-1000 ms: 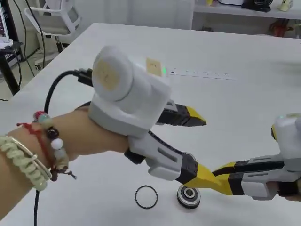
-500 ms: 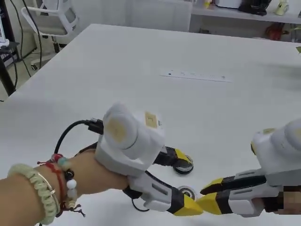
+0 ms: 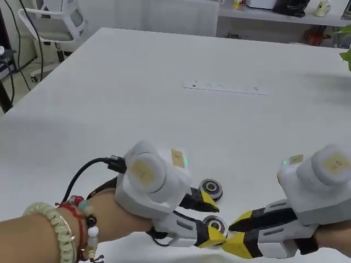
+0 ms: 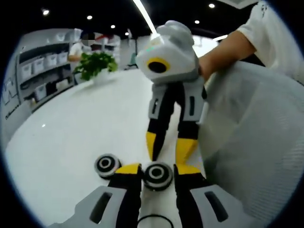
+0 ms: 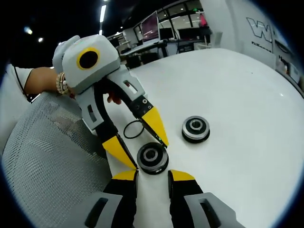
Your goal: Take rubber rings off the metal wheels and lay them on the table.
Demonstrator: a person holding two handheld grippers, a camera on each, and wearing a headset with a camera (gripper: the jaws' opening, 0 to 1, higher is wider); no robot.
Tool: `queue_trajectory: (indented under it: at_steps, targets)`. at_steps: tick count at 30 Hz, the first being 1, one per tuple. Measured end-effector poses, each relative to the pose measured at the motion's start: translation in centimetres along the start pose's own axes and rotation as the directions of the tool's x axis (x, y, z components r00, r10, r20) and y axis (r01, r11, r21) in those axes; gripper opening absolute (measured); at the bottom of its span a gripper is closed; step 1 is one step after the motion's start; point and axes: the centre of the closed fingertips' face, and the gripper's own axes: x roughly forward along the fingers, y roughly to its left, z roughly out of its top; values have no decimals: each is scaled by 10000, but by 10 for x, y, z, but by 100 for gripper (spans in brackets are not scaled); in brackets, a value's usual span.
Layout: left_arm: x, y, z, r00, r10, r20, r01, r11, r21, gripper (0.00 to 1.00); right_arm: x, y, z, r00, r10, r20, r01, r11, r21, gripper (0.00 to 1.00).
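A metal wheel (image 3: 215, 225) with a black rubber rim lies on the white table (image 3: 164, 109). My left gripper (image 3: 214, 221) has its yellow-tipped jaws pressed against both sides of this wheel (image 4: 158, 175). My right gripper (image 3: 238, 232) faces it from the right, open, its tips just short of the wheel (image 5: 152, 157). A second rimmed wheel (image 3: 210, 188) sits a little farther out, apart from both grippers. One loose black rubber ring (image 5: 134, 128) lies flat on the table beside the left gripper's jaws.
A white power strip (image 3: 225, 87) lies far out on the table. An office chair (image 3: 60, 24) stands beyond the far left corner, and shelves line the back wall. A black cable (image 3: 88, 170) trails from the left gripper.
The left gripper has come down and its jaws have narrowed onto the near wheel. The right gripper has drawn in close from the right. The head camera has also shifted.
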Motion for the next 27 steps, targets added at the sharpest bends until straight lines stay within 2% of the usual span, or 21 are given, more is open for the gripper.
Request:
queue_trajectory:
  at_steps: [1,2,4,6,20,27]
  targets:
    - [-1,2,-5,9997,61,-227,-59,9999,82,25,0,-1,0,10000,-53,-12,53,10000,-56,23]
    - [0,4,1,9999,113,112,-116,9997,235,25,1,-2,1,9999,-102,41,102,9998,-145,24]
    - [1,6,0,9999,122,86,-121,9999,-113,24,2,1,1,10000,-44,24,45,9998,-218,24]
    - [1,5,1,9999,97,116,-95,9999,-94,24,2,-2,1,9997,-236,-32,234,9980,-581,22]
    - [-1,-2,1,9998,-120,169,120,9999,13,20,3,-2,1,9995,-300,-88,291,9956,-888,20]
    - [-4,-2,0,9993,-173,332,186,9990,-409,18,3,-4,0,9993,-345,-136,331,9951,-927,18]
